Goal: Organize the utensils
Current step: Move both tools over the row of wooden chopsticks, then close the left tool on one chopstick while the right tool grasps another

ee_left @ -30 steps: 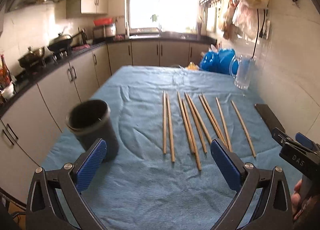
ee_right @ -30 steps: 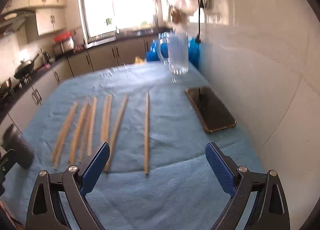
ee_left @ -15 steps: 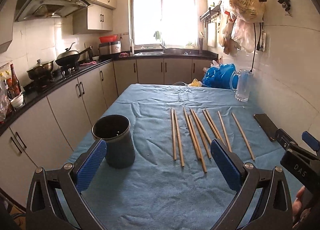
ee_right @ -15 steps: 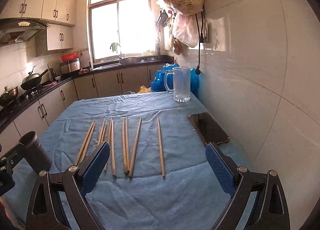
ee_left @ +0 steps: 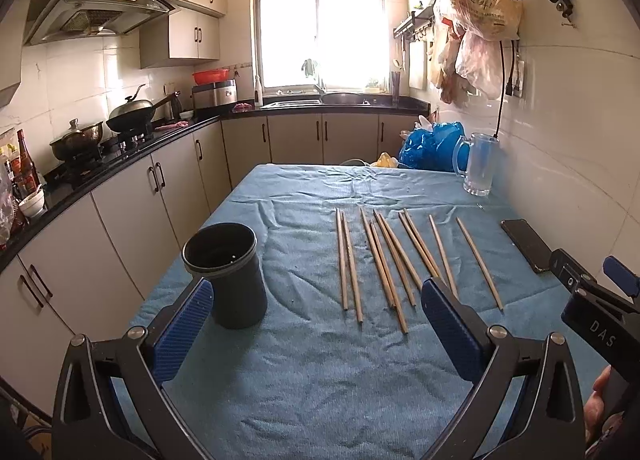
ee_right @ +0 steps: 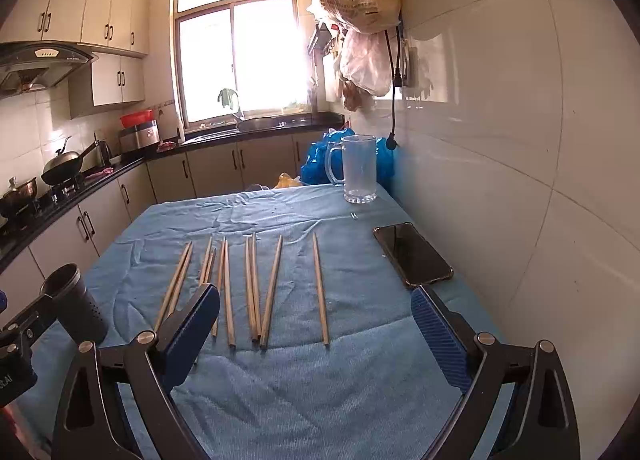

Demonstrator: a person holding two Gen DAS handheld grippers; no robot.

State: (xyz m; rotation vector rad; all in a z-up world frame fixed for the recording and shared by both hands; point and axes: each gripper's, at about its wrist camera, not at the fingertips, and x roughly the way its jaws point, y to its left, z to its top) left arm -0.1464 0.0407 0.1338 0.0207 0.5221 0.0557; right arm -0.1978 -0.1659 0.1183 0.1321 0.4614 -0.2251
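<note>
Both tools, left tool (ee_left: 316, 324) and right tool (ee_right: 316, 324), gape wide, empty; chopsticks (ee_left: 384, 264) mid-frame look light, stiff, slippery: pinch mid-length

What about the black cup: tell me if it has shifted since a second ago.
No. The black cup stands as before near the blue cloth's left edge, left of the row of chopsticks; only the camera's view has changed.
</note>
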